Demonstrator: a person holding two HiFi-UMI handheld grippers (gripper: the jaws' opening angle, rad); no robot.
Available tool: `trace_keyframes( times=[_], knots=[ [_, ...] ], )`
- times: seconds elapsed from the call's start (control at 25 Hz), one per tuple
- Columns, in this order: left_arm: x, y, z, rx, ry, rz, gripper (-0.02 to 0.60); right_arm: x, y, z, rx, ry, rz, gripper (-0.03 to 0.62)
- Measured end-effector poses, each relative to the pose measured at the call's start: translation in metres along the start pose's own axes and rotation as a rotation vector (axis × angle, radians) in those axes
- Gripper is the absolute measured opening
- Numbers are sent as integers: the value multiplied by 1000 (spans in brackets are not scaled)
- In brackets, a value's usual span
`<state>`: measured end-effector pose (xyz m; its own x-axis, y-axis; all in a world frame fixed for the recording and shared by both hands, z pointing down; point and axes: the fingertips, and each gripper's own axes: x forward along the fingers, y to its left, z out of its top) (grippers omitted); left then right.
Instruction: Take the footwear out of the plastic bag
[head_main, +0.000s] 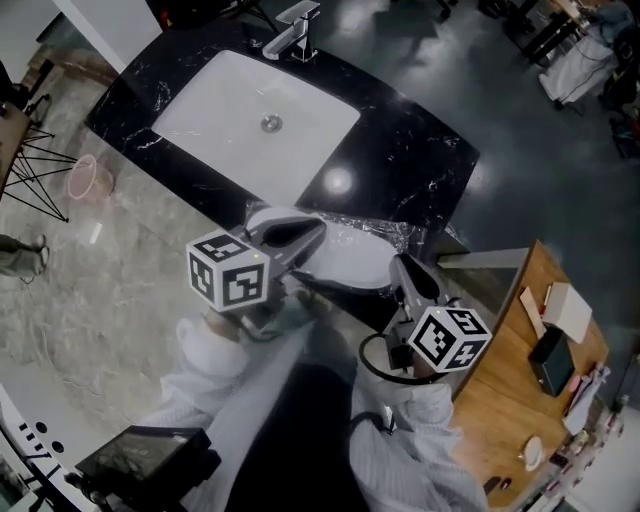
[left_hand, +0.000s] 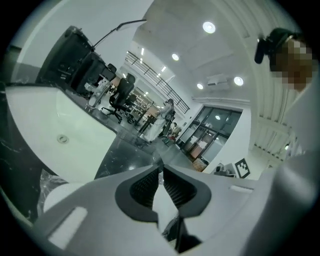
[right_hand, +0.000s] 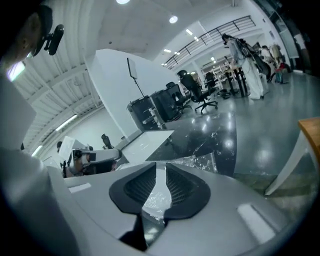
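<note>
White footwear (head_main: 345, 258) lies inside a crinkled clear plastic bag (head_main: 388, 232) at the near edge of the black marble counter (head_main: 420, 150). My left gripper (head_main: 318, 228) reaches over the footwear's left end. In the left gripper view its jaws (left_hand: 161, 169) stand almost together, with a sliver of bag film caught at the tips and white footwear (left_hand: 162, 200) showing behind. My right gripper (head_main: 398, 262) sits at the bag's right end. Its jaws (right_hand: 161, 167) stand apart with a clear slot, and the crumpled bag (right_hand: 200, 162) shows beyond them, not pressed.
A white sink (head_main: 255, 110) with a chrome faucet (head_main: 295, 30) fills the counter's far side. A wooden table (head_main: 520, 380) with small items stands at the right. A pink basket (head_main: 88, 178) sits on the floor at the left, a black device (head_main: 140, 460) at lower left.
</note>
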<state>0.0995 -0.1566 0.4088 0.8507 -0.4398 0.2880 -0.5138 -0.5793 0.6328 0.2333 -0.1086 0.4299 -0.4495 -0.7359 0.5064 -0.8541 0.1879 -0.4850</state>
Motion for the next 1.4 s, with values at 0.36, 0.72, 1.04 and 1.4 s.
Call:
trace_keyframes(
  times=[0.36, 0.72, 1.04, 1.4],
  knots=[
    [-29, 21, -1, -156, 96, -186, 147, -21, -37, -18, 223, 228, 268, 122],
    [-88, 82, 3, -242, 198, -74, 146, -11, -64, -37, 342, 393, 431, 130],
    [-89, 122, -54, -454, 446, 8, 140, 11, -60, -43, 371, 505, 526, 133],
    [-91, 116, -69, -569, 533, -17, 132, 15, -59, -42, 436, 591, 584, 127]
  ],
)
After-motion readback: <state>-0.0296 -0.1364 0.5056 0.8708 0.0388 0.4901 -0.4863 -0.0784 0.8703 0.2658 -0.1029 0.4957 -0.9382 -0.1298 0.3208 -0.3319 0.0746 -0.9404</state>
